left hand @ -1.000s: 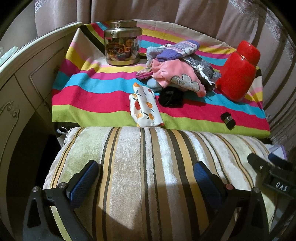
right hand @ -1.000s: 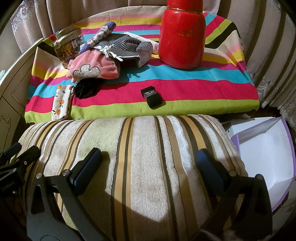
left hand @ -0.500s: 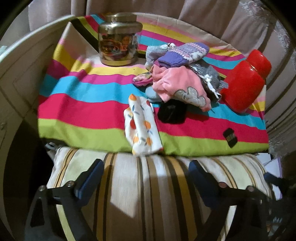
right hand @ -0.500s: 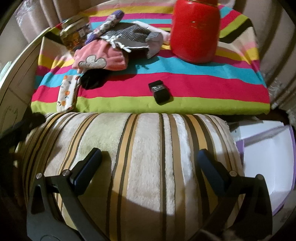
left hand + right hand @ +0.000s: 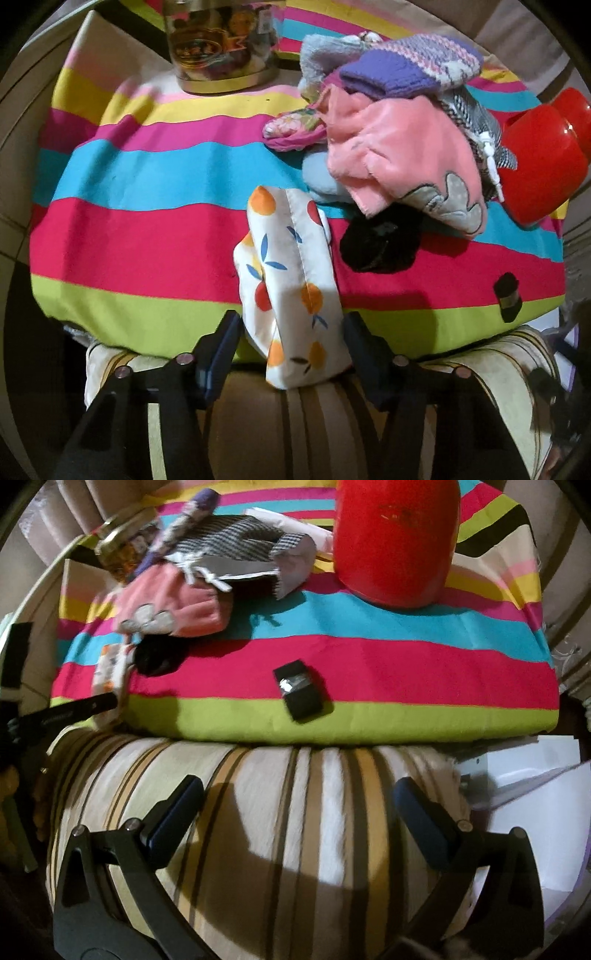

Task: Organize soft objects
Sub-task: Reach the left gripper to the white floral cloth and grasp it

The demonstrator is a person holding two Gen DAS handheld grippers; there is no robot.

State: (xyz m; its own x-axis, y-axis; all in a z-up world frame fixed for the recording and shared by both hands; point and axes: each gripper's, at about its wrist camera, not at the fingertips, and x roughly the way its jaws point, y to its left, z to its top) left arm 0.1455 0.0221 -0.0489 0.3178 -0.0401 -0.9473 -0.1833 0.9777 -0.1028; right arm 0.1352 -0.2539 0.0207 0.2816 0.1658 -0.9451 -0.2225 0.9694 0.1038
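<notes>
1. At the near edge of the striped desk (image 5: 140,236), the left tongs (image 5: 291,343) are closing around the fruit-print pouch (image 5: 291,280), which overhangs the green stripe; their pads do not yet seem to press it
2. Step in hand, judging by this: the first pick from the soft pile (image 5: 399,147)
3. Right tongs (image 5: 295,805) gape empty over the striped cushion (image 5: 280,812)
4. Next: pinch firmly, then lift clear of the black item (image 5: 380,243)
</notes>
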